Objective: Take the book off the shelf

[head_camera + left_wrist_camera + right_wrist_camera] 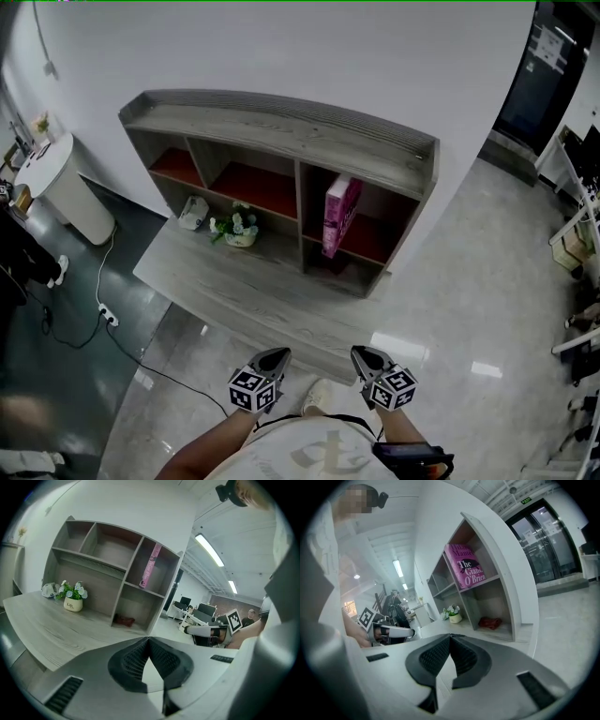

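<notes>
A pink book [339,214] stands upright, leaning slightly, in the upper right compartment of the grey wooden shelf unit [281,127]. The same book [150,566] shows in the left gripper view and its cover [468,568] in the right gripper view. My left gripper [277,357] is shut and empty, held near my body in front of the desk edge. My right gripper [366,357] is beside it, also shut with nothing between its jaws. Both are well short of the shelf. In the gripper views the left gripper [148,640] and the right gripper [450,637] have tips that meet.
The shelf unit sits on a grey wooden desk [216,281]. A small flower pot [238,228] and a white object [193,212] stand on the desk at the left. A dark red item [124,619] lies in the lower right compartment. A white bin [64,192] is at far left.
</notes>
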A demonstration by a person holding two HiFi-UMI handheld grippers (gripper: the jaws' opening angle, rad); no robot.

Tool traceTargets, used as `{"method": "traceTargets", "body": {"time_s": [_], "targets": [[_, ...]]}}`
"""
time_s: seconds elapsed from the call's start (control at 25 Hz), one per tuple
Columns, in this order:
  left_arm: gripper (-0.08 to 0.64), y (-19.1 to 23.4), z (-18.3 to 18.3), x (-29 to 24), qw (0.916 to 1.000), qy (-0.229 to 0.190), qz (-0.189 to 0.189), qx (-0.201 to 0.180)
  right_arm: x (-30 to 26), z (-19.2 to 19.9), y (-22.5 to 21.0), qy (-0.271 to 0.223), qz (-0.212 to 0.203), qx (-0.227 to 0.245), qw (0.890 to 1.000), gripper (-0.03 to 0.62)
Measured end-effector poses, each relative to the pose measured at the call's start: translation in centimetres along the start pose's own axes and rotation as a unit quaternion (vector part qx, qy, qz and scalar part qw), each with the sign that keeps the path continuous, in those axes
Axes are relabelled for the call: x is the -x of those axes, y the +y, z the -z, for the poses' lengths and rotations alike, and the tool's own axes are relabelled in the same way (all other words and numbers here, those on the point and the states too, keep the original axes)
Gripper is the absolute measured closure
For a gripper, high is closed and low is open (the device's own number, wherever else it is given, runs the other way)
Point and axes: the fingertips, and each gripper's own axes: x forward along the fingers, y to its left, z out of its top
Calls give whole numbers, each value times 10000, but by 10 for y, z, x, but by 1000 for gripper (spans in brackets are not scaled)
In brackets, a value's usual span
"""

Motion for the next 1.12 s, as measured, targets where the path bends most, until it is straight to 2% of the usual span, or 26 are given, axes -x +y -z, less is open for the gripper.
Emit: {"method": "traceTargets", "body": {"time_s": [0.4, 0.72, 1.12], "targets": [[558, 12, -30, -36, 9998, -81, 156, -107, -28, -23, -32, -57, 87, 53, 9999, 588], [558, 15, -56, -55, 9994, -212, 148, -214, -48, -47, -42, -173, -135, 168, 9996, 588], [558, 0, -118, -81, 9958, -715, 274, -501, -56, -78, -59, -398, -334, 282, 9983, 588]]}}
